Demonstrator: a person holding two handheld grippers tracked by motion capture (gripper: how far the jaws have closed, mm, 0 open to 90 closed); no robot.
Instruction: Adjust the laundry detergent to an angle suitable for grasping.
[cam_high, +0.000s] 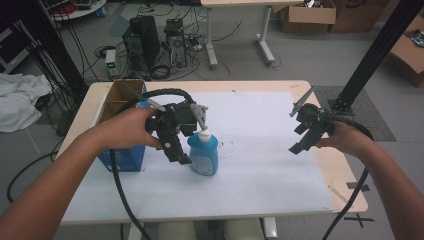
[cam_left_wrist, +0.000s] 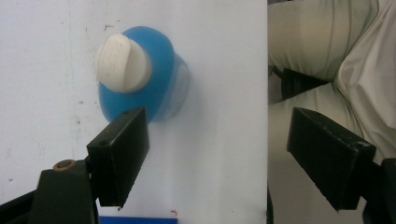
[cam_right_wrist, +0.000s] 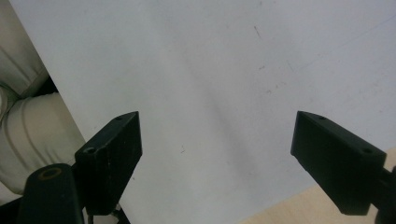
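Note:
A blue bottle (cam_high: 204, 156) with a white cap stands upright on the white mat (cam_high: 260, 125), left of the middle. My left gripper (cam_high: 182, 150) hovers just left of it, pointing down, jaws open. Looking down in the left gripper view, the bottle (cam_left_wrist: 161, 79) and its cap (cam_left_wrist: 122, 63) lie beyond the left jaw, not between the jaws of the left gripper (cam_left_wrist: 217, 135). My right gripper (cam_high: 298, 138) is held above the mat's right side, open and empty. In the right gripper view, the right gripper (cam_right_wrist: 217, 135) has only bare mat (cam_right_wrist: 224, 70) under it.
An open box (cam_high: 125, 162), blue outside and cardboard inside, stands at the table's left edge behind my left hand. The person's light trousers (cam_left_wrist: 327, 56) show past the table's near edge. Bare wood (cam_high: 345, 185) borders the mat on the right.

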